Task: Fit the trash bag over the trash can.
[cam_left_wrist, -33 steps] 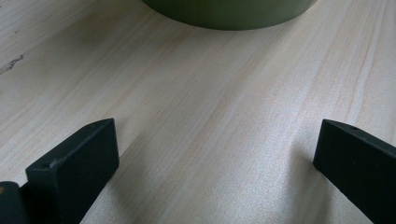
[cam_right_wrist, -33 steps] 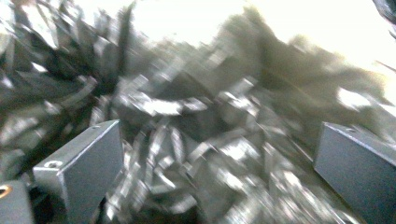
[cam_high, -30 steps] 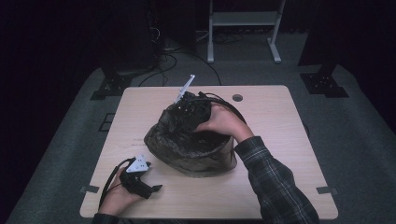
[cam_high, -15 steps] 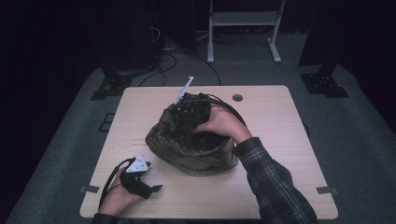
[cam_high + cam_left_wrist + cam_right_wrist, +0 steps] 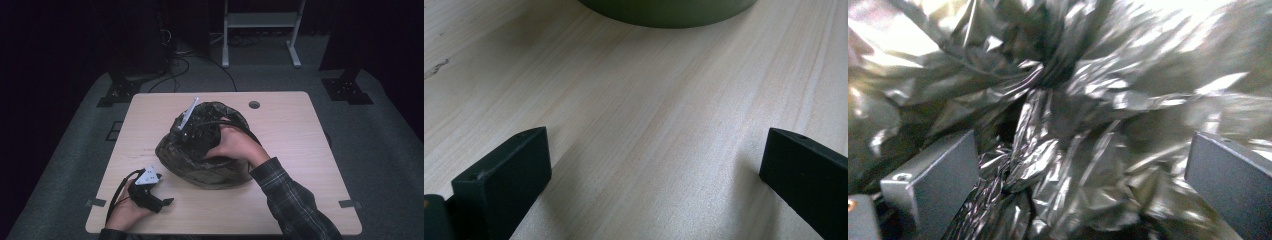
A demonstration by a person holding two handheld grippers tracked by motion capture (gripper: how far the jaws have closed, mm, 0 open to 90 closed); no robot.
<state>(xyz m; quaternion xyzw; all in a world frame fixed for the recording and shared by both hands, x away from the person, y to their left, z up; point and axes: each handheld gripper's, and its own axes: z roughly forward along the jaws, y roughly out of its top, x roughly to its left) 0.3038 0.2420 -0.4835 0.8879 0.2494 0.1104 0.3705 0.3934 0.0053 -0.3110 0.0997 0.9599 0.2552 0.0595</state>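
No brand, label or legible writing on anything in view.

Bin (image 5: 210, 172): round, olive-green, sits mid-table, slightly toward the near side. Lined w/ crinkled dark plastic bag (image 5: 220, 117) that bulges up over the rim and spills toward the far side. In the right gripper view the bag (image 5: 1073, 125) is glossy, heavily creased, bunched into a knot-like gather near centre.

Right gripper (image 5: 192, 131): down in the top of the bag, the person's right hand (image 5: 235, 146) wrapped on it, grey plate sticking up and back. Jaws wide apart in the right gripper view (image 5: 1083, 185), plastic lying betw. them; nothing pinched.

Left gripper (image 5: 165, 201): rests low on the table (image 5: 300, 150) at the near-left corner, held in the left hand (image 5: 127, 210), cable looping off to the left. Jaws spread wide in the left gripper view (image 5: 654, 185), bare wood betw. them. Bin's base edge (image 5: 669, 10) shows ahead, apart from the jaws.

Edges/room: light wood top, rounded corners, cable hole (image 5: 254, 105) near far edge. Right third of the top open; far-left corner open. Left gripper near the front edge. Dark carpet around table, stand legs beyond far edge.
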